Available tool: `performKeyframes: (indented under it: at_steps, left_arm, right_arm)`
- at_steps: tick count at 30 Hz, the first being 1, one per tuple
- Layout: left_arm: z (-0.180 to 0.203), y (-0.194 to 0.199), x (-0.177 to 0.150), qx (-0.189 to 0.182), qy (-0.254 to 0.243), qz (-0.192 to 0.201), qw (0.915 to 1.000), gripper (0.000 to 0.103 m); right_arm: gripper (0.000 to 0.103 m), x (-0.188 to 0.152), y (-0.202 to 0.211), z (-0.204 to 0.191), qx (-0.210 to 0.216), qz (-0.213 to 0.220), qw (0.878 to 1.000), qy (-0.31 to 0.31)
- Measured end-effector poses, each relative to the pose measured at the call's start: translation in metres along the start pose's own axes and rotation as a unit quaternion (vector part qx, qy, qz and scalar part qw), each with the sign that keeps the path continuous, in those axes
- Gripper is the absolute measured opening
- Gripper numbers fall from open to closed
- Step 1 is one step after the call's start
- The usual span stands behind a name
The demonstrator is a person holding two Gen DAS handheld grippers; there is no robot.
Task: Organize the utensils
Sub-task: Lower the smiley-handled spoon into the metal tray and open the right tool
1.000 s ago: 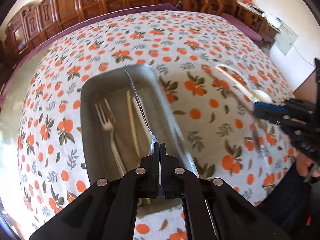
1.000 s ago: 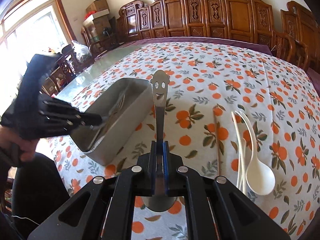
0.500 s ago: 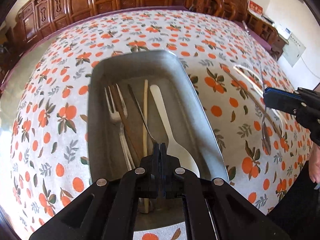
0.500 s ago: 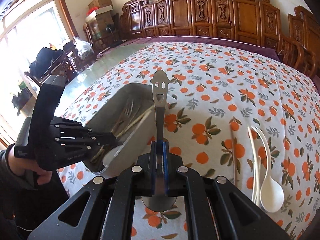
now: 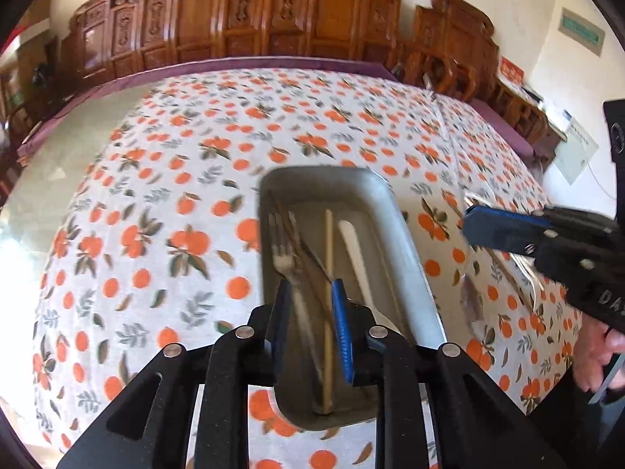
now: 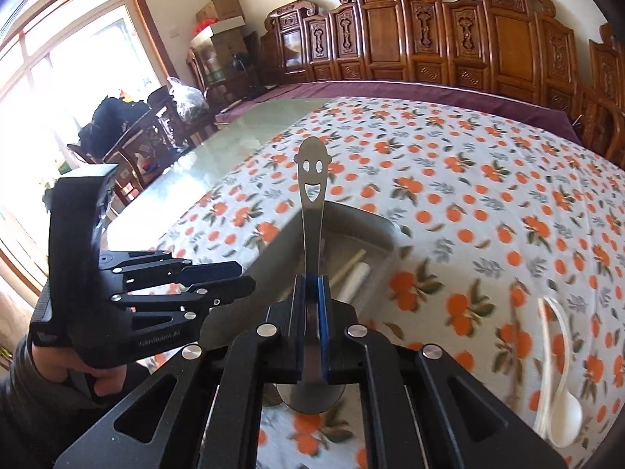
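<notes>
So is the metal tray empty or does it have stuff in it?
Not empty: the metal tray holds a fork, a wooden chopstick and a white plastic utensil.

**Camera Placement**

Each fisheye rides its claw, angled steeply down and close above the counter (image 5: 156, 203). The left view faces the far chairs (image 5: 273, 19). Both views share the metal tray (image 5: 406, 258) (image 6: 386, 230).

One metal tray (image 5: 394, 211), one smiley-handled spoon (image 6: 311, 211), two grippers (image 5: 308, 324) (image 6: 311, 336), one white ladle (image 6: 562, 410)
</notes>
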State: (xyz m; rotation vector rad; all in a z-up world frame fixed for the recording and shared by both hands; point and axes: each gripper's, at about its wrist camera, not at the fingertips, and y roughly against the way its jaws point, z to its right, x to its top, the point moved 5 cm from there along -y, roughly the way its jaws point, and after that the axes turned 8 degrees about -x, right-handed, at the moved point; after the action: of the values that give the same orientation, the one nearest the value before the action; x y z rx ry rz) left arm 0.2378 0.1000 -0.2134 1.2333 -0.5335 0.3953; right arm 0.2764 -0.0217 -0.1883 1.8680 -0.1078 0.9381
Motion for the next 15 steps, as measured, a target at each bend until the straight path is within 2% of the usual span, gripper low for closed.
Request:
performKeyframes:
  at_steps: [5,9,15]
  left_arm:
    - [-0.021,0.012,0.003,0.015,0.023,0.021,0.9994,0.02]
    - [-0.028,0.014,0.004,0.022,0.03,0.026,0.999,0.02]
    - [-0.027,0.016,0.004,0.024,0.027,0.03,0.9989,0.023]
  right_arm:
    - [0.007,0.005,-0.032,-0.013,0.023,-0.02,0.999,-0.033]
    - [0.007,-0.008,-0.065,-0.019,0.004,-0.054,0.998,-0.039]
    - [0.008,-0.022,-0.084,-0.019,-0.02,-0.078,0.996,-0.036]
